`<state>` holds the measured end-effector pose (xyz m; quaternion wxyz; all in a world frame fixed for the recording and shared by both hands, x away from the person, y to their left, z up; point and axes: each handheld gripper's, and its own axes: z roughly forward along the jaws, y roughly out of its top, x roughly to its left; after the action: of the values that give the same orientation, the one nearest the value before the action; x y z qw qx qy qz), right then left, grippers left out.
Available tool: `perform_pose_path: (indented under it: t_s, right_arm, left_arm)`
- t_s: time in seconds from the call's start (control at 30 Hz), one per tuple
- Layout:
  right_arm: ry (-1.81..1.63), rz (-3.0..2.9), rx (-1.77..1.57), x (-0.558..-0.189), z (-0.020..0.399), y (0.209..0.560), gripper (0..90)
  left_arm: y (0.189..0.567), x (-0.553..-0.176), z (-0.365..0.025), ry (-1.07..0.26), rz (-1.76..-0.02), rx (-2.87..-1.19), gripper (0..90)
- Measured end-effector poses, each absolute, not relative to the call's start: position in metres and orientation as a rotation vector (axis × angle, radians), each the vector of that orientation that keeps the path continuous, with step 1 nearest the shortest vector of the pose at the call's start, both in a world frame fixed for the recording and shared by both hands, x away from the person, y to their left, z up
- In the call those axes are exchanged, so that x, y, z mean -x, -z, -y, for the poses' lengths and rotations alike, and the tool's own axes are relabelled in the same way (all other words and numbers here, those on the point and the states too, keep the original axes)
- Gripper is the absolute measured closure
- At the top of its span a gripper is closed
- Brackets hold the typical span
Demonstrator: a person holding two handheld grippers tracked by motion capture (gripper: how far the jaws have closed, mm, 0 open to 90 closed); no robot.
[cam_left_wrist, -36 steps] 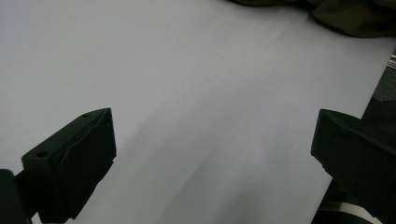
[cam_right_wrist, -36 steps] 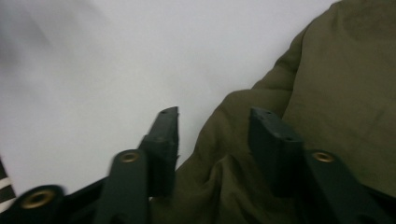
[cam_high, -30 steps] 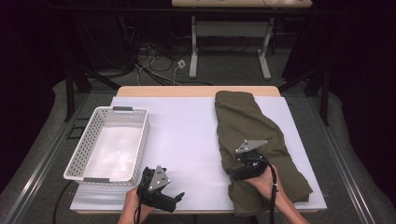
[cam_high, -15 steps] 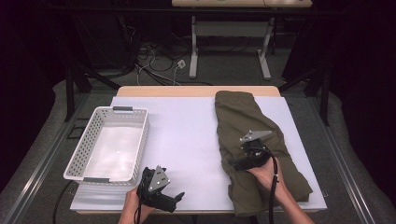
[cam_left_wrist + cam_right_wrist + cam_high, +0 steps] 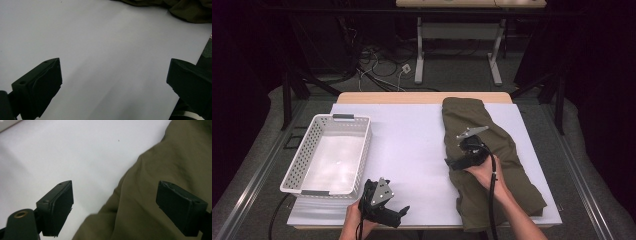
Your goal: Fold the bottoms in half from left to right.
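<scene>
White tabletop, olive garment under parted right tongs.

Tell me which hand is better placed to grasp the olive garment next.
Right. The right gripper hovers over the olive garment with open fingers at its edge. The left gripper sits at the near table edge, over bare white surface.

olive garment cut off at frame top; near hem hidden by forearm — folds blurred
</scene>
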<state>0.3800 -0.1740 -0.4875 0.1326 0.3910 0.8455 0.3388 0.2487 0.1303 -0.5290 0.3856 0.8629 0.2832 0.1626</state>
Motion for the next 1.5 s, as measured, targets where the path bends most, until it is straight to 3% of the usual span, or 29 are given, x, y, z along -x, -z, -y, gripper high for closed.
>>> perform_pose_path:
  t_s: [0.27, 0.6, 0.87, 0.9, 0.93, 1.1, 1.13, 1.3, 1.5]
  right_arm:
    - [-0.960, -2.466, -1.234, -0.394, 0.179, 0.514, 16.3]
    - [-0.884, -2.508, -1.242, -0.391, 0.173, 0.522, 19.1]
    - [-0.773, -2.526, -1.231, -0.392, 0.164, 0.539, 22.8]
    - [-0.622, -2.584, -1.241, -0.392, 0.164, 0.534, 23.8]
    - [-0.804, -2.490, -1.233, -0.392, 0.161, 0.546, 27.2]
    - [-0.575, -2.576, -1.259, -0.391, 0.166, 0.535, 51.3]
    - [-0.784, -2.467, -1.244, -0.391, 0.164, 0.546, 53.8]
    - [-0.673, -2.507, -1.250, -0.390, 0.166, 0.540, 75.6]
    - [-0.781, -2.474, -1.323, -0.392, 0.172, 0.542, 84.6]
  left_arm:
    - [0.529, -0.250, -0.130, -0.418, -0.720, -2.195, 0.0]
    - [0.529, -0.250, -0.130, -0.408, -0.713, -2.203, 0.0]
    - [0.529, -0.251, -0.131, -0.407, -0.710, -2.208, 0.0]
    - [0.529, -0.250, -0.131, -0.405, -0.712, -2.208, 0.0]
    - [0.529, -0.250, -0.131, -0.406, -0.713, -2.206, 0.0]
    - [0.529, -0.250, -0.131, -0.411, -0.709, -2.201, 0.0]
    - [0.529, -0.250, -0.131, -0.401, -0.716, -2.199, 0.0]
    - [0.529, -0.249, -0.131, -0.403, -0.706, -2.211, 0.0]
    - [0.528, -0.250, -0.131, -0.402, -0.706, -2.204, 0.0]
